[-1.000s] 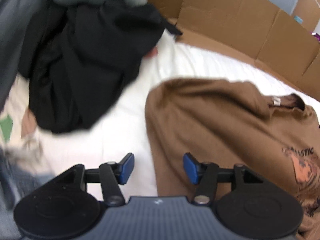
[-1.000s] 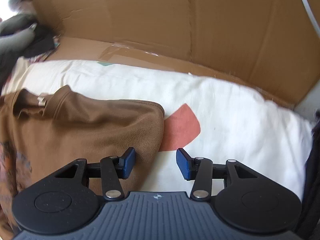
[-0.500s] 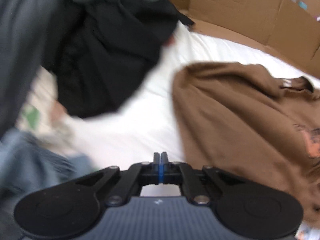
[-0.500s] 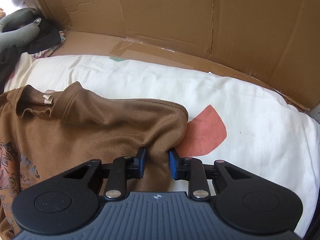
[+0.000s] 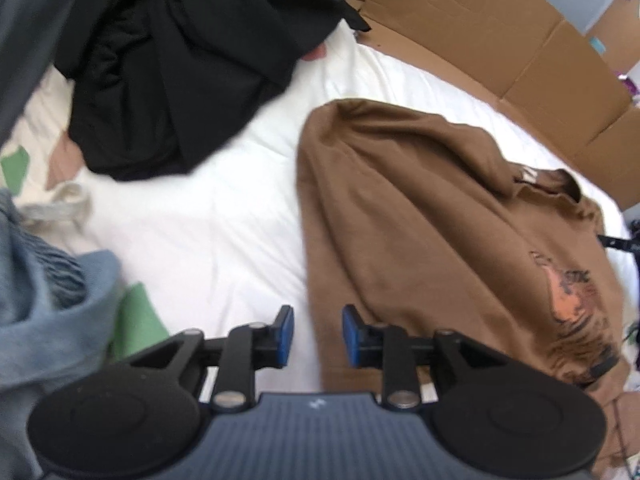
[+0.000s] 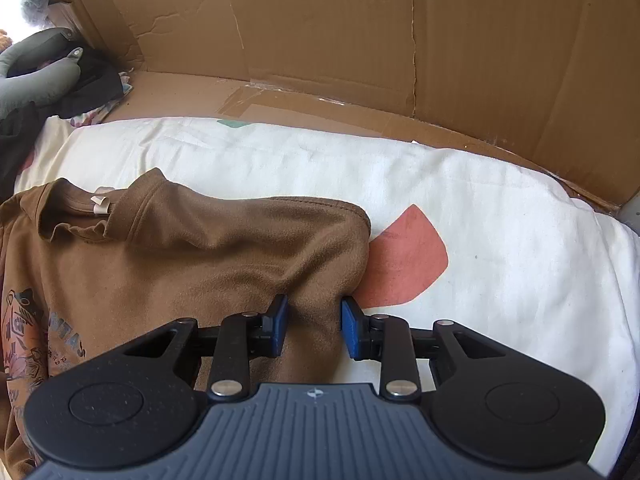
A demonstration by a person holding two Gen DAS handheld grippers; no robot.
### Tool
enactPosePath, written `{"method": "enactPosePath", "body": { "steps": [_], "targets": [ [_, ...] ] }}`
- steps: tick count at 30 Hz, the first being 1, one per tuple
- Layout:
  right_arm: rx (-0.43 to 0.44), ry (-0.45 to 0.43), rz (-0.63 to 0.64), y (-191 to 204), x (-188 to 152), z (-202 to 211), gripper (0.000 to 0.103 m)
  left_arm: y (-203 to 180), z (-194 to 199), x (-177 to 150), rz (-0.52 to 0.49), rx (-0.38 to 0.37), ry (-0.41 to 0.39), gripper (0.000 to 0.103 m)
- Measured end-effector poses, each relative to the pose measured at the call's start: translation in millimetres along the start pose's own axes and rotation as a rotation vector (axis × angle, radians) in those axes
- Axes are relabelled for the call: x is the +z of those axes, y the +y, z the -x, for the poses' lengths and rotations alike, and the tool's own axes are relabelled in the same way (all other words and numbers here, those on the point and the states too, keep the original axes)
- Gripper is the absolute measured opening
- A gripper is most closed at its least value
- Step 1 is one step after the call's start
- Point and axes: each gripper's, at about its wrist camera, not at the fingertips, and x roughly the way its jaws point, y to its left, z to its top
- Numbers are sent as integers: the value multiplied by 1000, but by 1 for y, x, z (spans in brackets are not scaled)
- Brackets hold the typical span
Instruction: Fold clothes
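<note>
Left gripper (image 5: 316,336): its jaws snapped shut on nothing half a second ago and have just reopened; they stand partly apart over the white bedding (image 5: 208,240), empty, beside the shirt's edge
Right gripper (image 6: 313,328): a second ago open beside the sleeve, now pinching a bunched fold of the brown T-shirt (image 6: 208,264)
Shirt: lies print-up on the bedding, collar toward the cardboard (image 6: 360,40)
Meaning: likely one side gripped, the left must retry before any fold
Hard to see: shirt hem cut off; black clothes (image 5: 172,64) blurred
</note>
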Motion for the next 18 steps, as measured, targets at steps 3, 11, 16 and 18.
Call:
{"method": "enactPosePath", "body": {
  "steps": [3,11,16,18],
  "targets": [
    [0,-3,-4,1,0,-1,31,-5,-8,-5,-23,8,29,30],
    [1,-8,6,1,0,0,31,-13,-4,-6,-127,48,23,1],
    [-6,-12,30,0,4,5,31,8,17,8,-134,191,-20,1],
    [-7,-17,35,0,5,7,31,20,24,16,-125,254,-31,1]
  ]
}}
